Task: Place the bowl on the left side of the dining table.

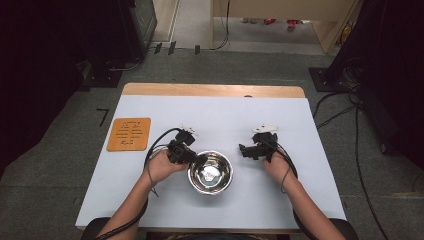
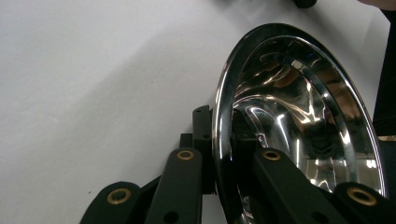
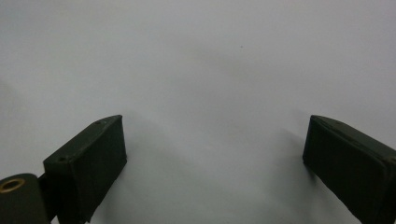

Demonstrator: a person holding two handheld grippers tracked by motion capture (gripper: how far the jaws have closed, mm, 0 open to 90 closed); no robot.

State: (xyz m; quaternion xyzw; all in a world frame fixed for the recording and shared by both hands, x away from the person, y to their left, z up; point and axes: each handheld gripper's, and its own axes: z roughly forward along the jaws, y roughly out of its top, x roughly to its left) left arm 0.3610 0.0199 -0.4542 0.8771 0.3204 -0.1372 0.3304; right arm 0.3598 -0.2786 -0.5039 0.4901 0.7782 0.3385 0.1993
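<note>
Polished steel: the round, shiny metal bowl (image 1: 210,172) sits on the pale grey table mat (image 1: 220,115), near my edge of the table and between my two hands. My left gripper (image 2: 224,140) has it by the rim on its left side: in the left gripper view one black jaw lies outside the wall and the other inside, with the rim clamped between them, so the jaws are closed down narrow on thin metal.

Step in hand, as I judge it: grasp made, bowl not yet lifted (its base looks flat on the mat in the high view). An orange square mat with a cut-out pattern (image 1: 129,134) lies well apart at far left and may be where the bowl goes, though I cannot be sure of that.

Next move calls for a level lift. A one-sided rim pinch on slick steel could let the bowl swing or slip, so I should raise it slowly and keep the wrist steady.

My right gripper (image 1: 250,150) rests to the right of the bowl, apart from it, jaws spread wide over bare mat, holding nothing.
</note>
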